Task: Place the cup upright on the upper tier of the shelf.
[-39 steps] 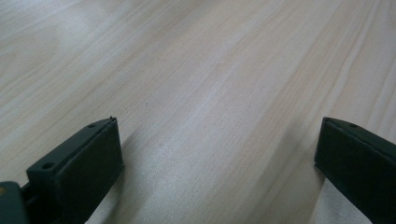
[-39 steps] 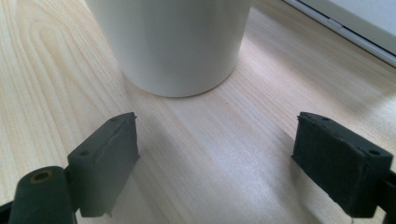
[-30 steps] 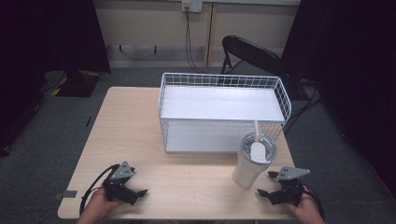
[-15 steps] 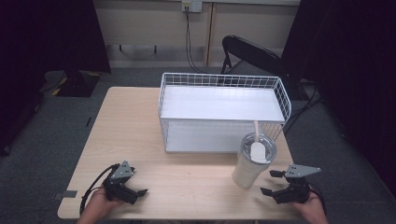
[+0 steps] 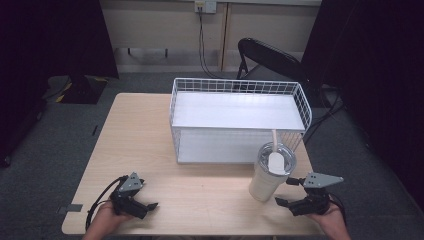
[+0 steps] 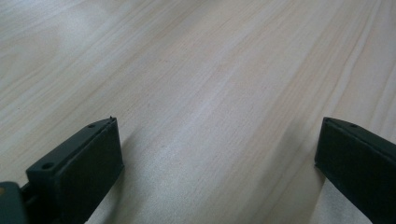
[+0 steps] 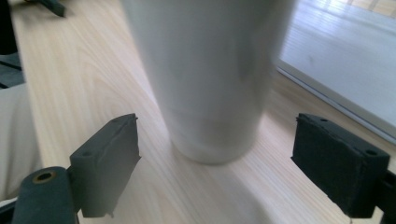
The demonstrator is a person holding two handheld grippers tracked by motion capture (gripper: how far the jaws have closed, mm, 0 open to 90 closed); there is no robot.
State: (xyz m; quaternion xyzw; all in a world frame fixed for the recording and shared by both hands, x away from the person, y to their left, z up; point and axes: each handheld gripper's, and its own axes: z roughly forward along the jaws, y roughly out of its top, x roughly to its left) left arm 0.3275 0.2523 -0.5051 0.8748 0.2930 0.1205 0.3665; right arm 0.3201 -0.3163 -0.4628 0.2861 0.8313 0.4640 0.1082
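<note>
A cream tumbler with a clear lid and a straw stands upright on the wooden table, just in front of the basket's right end. My right gripper sits open just right of it, jaws pointing at its base without touching. In the right gripper view the tumbler rises close ahead between and beyond the two spread pads. My left gripper rests open near the table's front left edge. In the left gripper view its pads stand wide apart over bare wood.
A white wire basket with two white shelves occupies the back middle and right of the table. A dark folding chair stands behind it, with cables hanging on the wall. The table's right edge lies close to my right hand.
My right gripper has drifted slightly to the right, away from the tumbler. The left gripper and the tumbler have stayed put.
</note>
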